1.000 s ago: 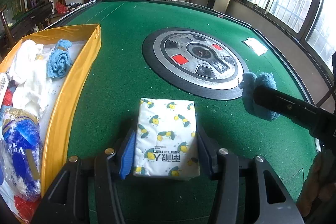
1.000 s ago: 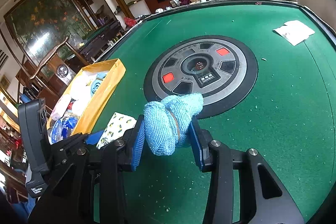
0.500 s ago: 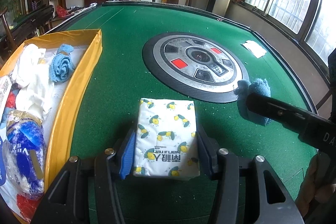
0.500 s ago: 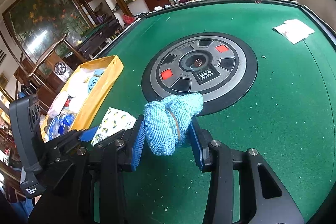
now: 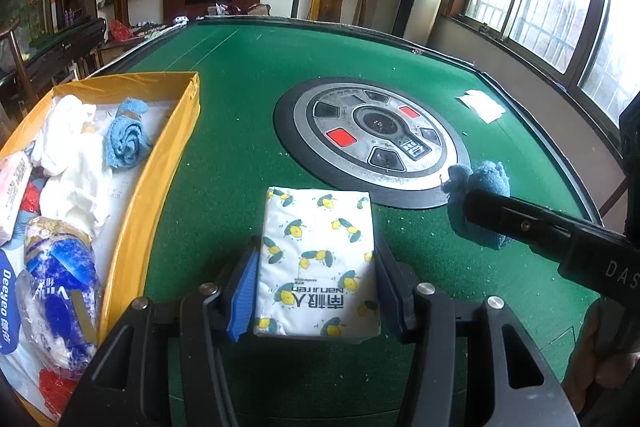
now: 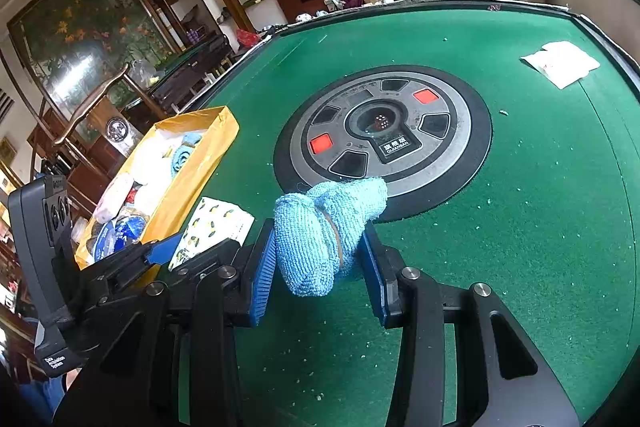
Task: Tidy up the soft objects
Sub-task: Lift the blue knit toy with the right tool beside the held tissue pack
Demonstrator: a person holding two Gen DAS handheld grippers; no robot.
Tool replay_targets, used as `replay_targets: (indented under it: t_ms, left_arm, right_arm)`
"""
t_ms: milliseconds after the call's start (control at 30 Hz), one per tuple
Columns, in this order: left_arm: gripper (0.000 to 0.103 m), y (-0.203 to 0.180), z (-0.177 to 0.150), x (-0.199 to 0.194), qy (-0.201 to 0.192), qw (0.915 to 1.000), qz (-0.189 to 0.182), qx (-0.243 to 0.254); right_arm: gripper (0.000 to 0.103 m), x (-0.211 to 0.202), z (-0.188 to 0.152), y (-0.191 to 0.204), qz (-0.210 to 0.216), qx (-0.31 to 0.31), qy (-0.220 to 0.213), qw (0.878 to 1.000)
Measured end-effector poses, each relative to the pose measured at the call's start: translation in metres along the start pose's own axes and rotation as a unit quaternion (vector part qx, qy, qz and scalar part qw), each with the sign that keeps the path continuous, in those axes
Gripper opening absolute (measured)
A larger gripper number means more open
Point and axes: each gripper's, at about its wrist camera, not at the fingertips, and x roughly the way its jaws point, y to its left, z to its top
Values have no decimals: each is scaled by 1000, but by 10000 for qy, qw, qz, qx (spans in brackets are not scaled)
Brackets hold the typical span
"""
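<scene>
My left gripper [image 5: 316, 291] is shut on a white tissue pack with a lemon print [image 5: 316, 259], held above the green table; the pack also shows in the right wrist view [image 6: 216, 227]. My right gripper [image 6: 320, 267] is shut on a rolled light blue towel [image 6: 324, 231], held above the felt to the right of the left gripper; the towel shows in the left wrist view [image 5: 480, 183]. A yellow box [image 5: 160, 171] at the left holds another blue towel roll [image 5: 124, 139], white cloths and plastic packs; it also shows in the right wrist view [image 6: 192, 171].
A round grey and black control panel [image 5: 372, 139] with red buttons sits in the table's middle. A white paper [image 6: 560, 63] lies at the far right. The table's raised rim [image 5: 540, 115] runs along the right. Chairs and shelves stand beyond it.
Both grippers have risen and pulled back a little with their loads. The box and the panel look farther off. Both grips are unchanged.
</scene>
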Motion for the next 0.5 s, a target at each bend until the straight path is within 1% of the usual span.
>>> replay_targets:
  t_ms: [500]
  left_arm:
    - [53,-11,0,-5,-267,9984,396,318]
  right_arm:
    - [40,8,-2,5,-100,-175,120,9997]
